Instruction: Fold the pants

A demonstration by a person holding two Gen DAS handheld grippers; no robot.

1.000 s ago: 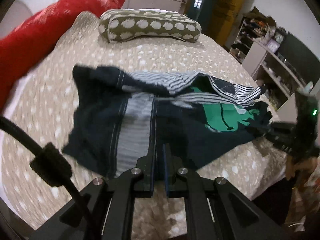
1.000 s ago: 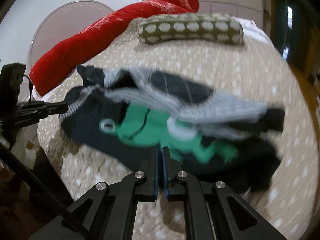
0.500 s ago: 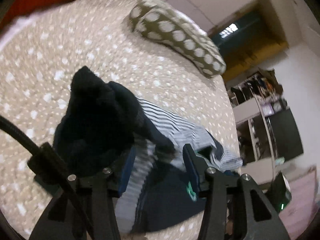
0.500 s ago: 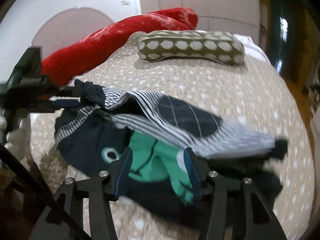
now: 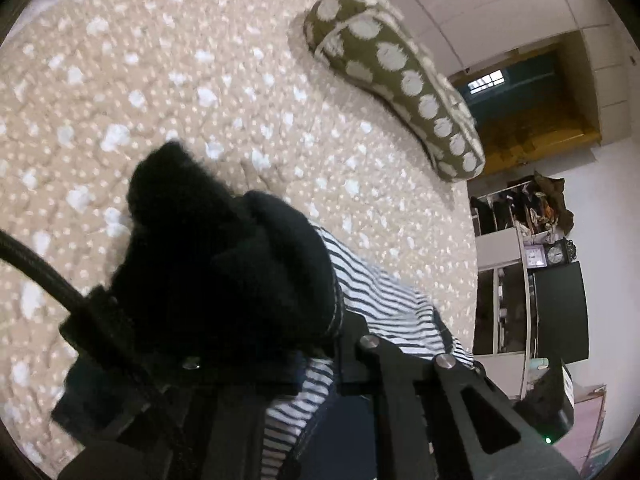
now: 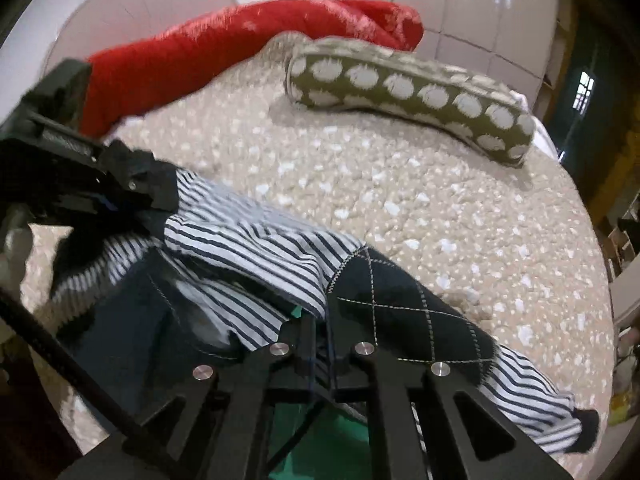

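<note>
The pants [image 6: 256, 248] are dark navy with striped panels, a quilted patch and a green print, lying crumpled on the bed. My left gripper [image 5: 280, 344] is around a dark bunched cuff end [image 5: 224, 248]; the cloth hides how far its jaws are shut. It also shows in the right wrist view [image 6: 120, 196] at the pants' left end. My right gripper [image 6: 320, 332] is shut on the pants' striped and navy cloth near the quilted patch [image 6: 404, 296].
The bed cover [image 6: 400, 184] is beige with white flecks. An olive spotted bolster pillow [image 6: 408, 92] and a red pillow [image 6: 224, 52] lie at the far side. Shelves and a dark screen [image 5: 560, 312] stand beyond the bed's right edge.
Both grippers opened, moved in onto the pants and closed on the cloth. The left one went to the dark cuff end, the right one to the striped middle.
</note>
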